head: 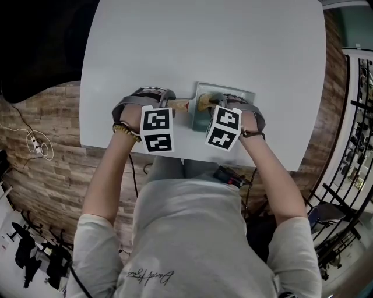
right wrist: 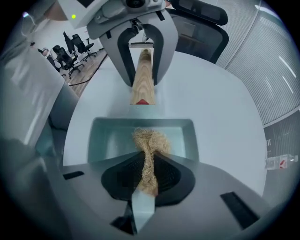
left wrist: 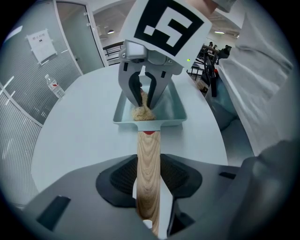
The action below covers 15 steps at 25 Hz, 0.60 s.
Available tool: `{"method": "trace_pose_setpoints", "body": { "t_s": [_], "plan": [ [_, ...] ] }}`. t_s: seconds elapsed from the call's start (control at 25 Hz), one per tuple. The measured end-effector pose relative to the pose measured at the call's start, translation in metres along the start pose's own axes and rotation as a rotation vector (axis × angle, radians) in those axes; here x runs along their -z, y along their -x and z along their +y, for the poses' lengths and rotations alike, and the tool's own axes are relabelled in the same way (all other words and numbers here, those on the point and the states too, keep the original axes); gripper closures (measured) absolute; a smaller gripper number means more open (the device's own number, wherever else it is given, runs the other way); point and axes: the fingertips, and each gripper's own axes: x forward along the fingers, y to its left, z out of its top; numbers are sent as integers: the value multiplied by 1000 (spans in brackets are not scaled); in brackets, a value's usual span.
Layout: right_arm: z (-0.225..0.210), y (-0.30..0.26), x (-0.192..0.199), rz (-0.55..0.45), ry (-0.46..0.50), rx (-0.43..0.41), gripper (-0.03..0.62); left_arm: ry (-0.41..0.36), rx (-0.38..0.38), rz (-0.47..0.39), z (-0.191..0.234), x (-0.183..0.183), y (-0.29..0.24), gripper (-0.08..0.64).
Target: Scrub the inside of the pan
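A teal rectangular pan [head: 228,93] with a wooden handle [head: 179,106] lies on the white table [head: 204,41], near its front edge. My left gripper [left wrist: 148,161] is shut on the wooden handle [left wrist: 148,143], the pan [left wrist: 172,107] lying beyond it. My right gripper [right wrist: 149,157] points down into the pan [right wrist: 110,136] and is shut on a tan fibrous scrubber [right wrist: 151,139], whose tuft rests on the pan's floor near the handle side. In the left gripper view the right gripper [left wrist: 144,93] stands over the scrubber [left wrist: 142,113]. The left gripper [right wrist: 143,65] shows opposite, around the handle [right wrist: 143,82].
A small plastic bottle [left wrist: 55,86] stands far off at the table's side. A black office chair [right wrist: 201,14] is behind the table, more chairs [right wrist: 75,47] beyond. The pan sits close to the front edge [head: 192,152], against the person's body.
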Motion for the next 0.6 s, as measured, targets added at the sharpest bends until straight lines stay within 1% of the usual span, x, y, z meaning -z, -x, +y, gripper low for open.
{"method": "trace_pose_setpoints", "body": {
  "t_s": [0.24,0.44,0.6],
  "plan": [
    [36,5,2,9,-14,-149,522,0,-4,3,1,0,2,402],
    [65,9,5,30,-22,-323,523,4,-2,2,2,0,2,402],
    [69,11,5,27,-34,-399,525,-1,-4,8,1,0,2,402]
  ]
}}
